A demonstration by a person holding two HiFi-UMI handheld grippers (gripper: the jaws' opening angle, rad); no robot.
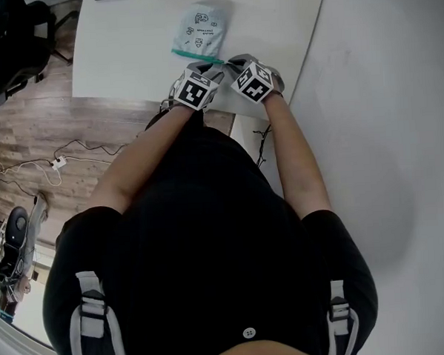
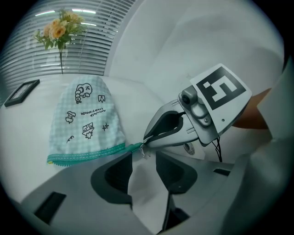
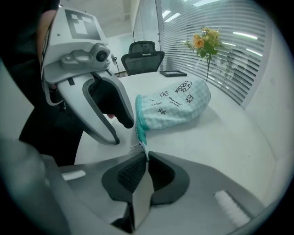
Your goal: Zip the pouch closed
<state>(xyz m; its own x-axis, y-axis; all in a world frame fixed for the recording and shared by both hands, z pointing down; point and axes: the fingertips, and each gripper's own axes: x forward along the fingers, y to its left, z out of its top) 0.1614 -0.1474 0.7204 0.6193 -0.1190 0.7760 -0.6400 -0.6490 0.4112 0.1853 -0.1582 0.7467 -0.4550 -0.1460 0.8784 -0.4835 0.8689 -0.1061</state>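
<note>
Finds pouch (image 1: 202, 31) flat on white table (image 1: 126, 52), near edge. Shows right gripper (image 3: 146, 158) clenched on teal zipper (image 2: 87, 155) end, left gripper (image 2: 143, 160) released, empty. Grip-setting step, likely. Requires left anchor, then pull across.

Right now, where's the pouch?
The pouch lies on the white table, top centre in the head view; the right gripper's fingers pinch its zipper end.

I can make out 1 short line of dark lettering (image 2: 92, 111) on the checked pouch (image 2: 85, 124), set among little doodles, but it is too small and curved for me to read in any view. The marker cube (image 2: 223, 89) shows only black-and-white squares, no letters or numerals. Nothing else carries legible print.
</note>
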